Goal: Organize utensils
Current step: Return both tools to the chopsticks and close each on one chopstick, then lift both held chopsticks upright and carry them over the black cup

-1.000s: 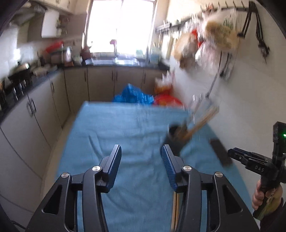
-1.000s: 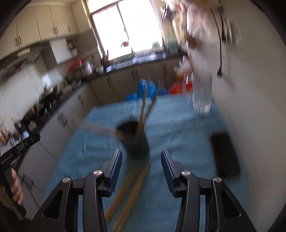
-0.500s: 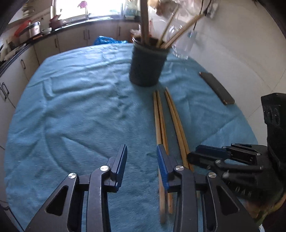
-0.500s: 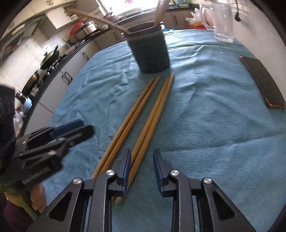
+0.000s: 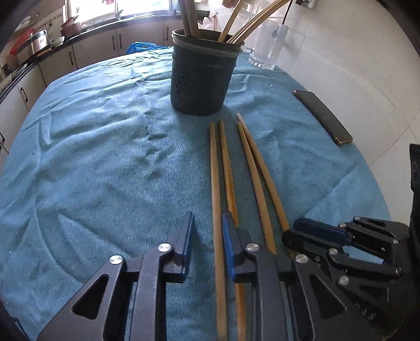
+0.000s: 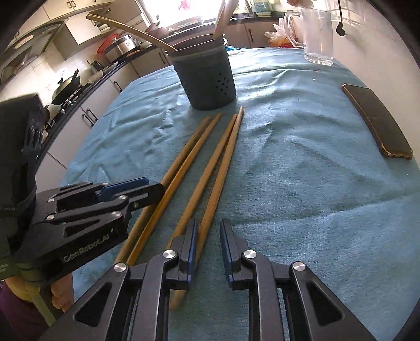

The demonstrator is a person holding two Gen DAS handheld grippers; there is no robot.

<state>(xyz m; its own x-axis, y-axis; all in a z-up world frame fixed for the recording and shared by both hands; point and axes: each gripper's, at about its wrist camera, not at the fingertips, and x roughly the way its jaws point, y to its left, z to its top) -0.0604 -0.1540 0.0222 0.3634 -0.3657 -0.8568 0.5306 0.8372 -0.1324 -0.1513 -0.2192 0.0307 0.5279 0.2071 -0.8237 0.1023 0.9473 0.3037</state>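
Now both tools sit lower and further along the chopsticks than half a second ago, and the holder looms closer in each view.

Left tool (image 5: 207, 236) lies low over the blue cloth (image 5: 92, 162), its jaws parted with a narrow gap; the left-most stick (image 5: 216, 209) of the left pair runs straight between them, not clamped, while the second stick (image 5: 229, 178) passes under the right finger (image 5: 227, 251). Beside it, the right tool (image 6: 207, 244) is likewise parted, hovering at the near end of the right pair (image 6: 223, 162); one stick of that pair slips under its left finger (image 6: 190, 244), and the gap itself shows only cloth. Seen from the right wrist, the left tool (image 6: 141, 191) points in from the side with its tip touching the left pair (image 6: 181, 162). A hand (image 6: 61, 291) grips its handle at the lower edge.

Beyond the tools, all four chopsticks lie flat on the bench, two pairs side by side, tips pointing at the holder (image 5: 203, 78) and stopping just short of its base. That dark perforated holder stands upright and already carries several long utensils (image 5: 244, 23) leaning out of it. Right of the holder a dark phone (image 5: 323, 118) lies flat near the wall, well apart from the sticks. Behind the holder, to its right, stands a clear glass mug (image 6: 315, 36). Further back run kitchen cabinets (image 5: 105, 47) under a bright window.
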